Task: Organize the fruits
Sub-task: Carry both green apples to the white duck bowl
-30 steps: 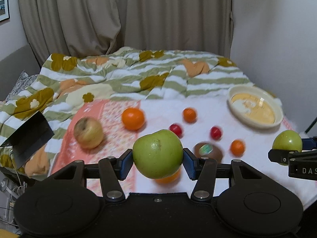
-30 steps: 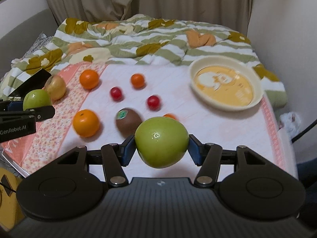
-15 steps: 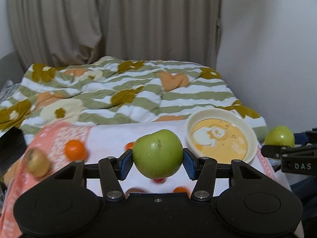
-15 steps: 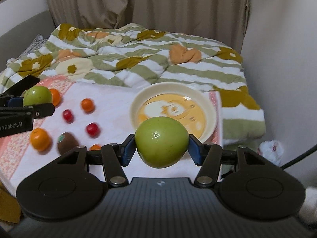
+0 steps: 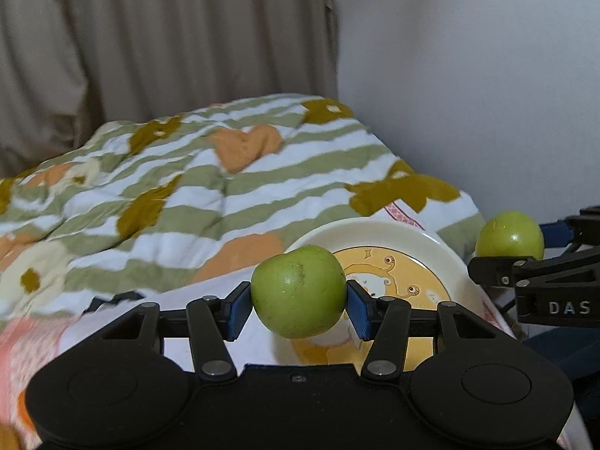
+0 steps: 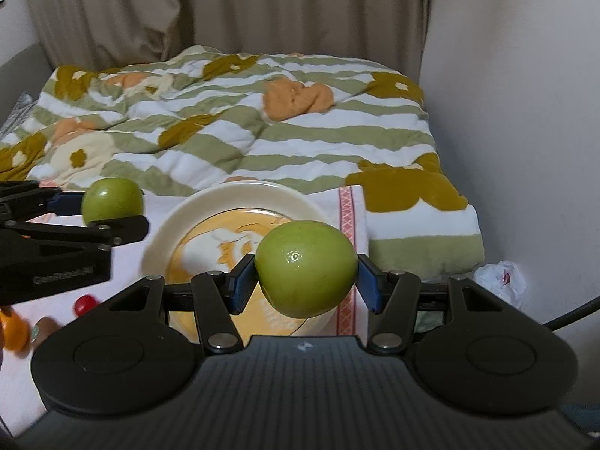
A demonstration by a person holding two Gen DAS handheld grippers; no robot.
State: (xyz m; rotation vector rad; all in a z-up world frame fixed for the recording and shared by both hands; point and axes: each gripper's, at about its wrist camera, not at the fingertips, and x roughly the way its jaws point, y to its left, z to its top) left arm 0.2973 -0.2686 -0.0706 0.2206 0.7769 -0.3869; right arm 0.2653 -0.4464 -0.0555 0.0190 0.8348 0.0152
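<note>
left gripper (image 5: 298, 302) pinching green apple (image 5: 299, 291) | right gripper (image 6: 305, 281) clamping second apple (image 6: 306, 268) | both above plate (image 5: 455, 258) at 12 o'clock, nothing plated | small fruits (image 6: 84, 303) at 9 o'clock left

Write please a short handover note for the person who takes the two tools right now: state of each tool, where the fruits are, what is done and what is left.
Left tool: shut on a green apple, held in the air at the near left side of the plate.
Right tool: shut on a second green apple, held over the near right part of the same plate.
The plate holds no fruit.
Done: both apples picked up and brought to the plate.
Left: set both apples in the plate. Then the fruits that lie on the cloth at the left: a small red fruit, an orange and a kiwi; more may be out of view.
</note>
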